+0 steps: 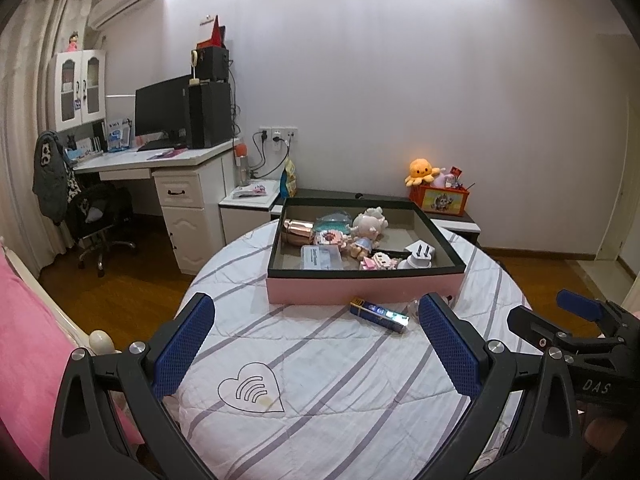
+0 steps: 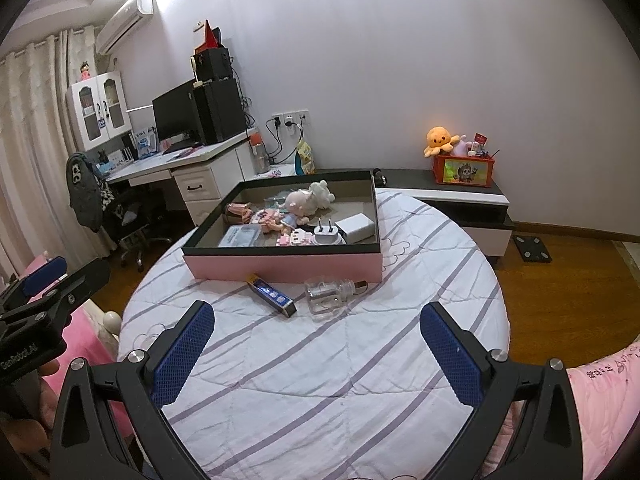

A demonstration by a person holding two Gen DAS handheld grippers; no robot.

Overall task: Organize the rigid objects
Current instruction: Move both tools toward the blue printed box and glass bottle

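A pink box (image 1: 360,290) (image 2: 280,266) with a black rim stands on the striped round bed cover. It holds a doll (image 1: 366,230) (image 2: 298,204), a copper bottle (image 1: 296,231), a clear case (image 1: 322,258) (image 2: 240,236), a white plug (image 1: 420,258) (image 2: 326,232) and small toys. In front of it lie a blue rectangular stick (image 1: 378,314) (image 2: 274,295) and a clear glass bottle (image 2: 330,294). My left gripper (image 1: 316,344) is open and empty, short of the stick. My right gripper (image 2: 318,354) is open and empty, short of the glass bottle.
The striped bed cover (image 1: 320,380) (image 2: 340,380) fills the foreground. A white desk (image 1: 160,160) with monitor and an office chair (image 1: 100,216) stand at left. A low cabinet with an orange toy box (image 1: 442,198) (image 2: 464,170) stands behind. A pink blanket (image 1: 28,352) lies at left.
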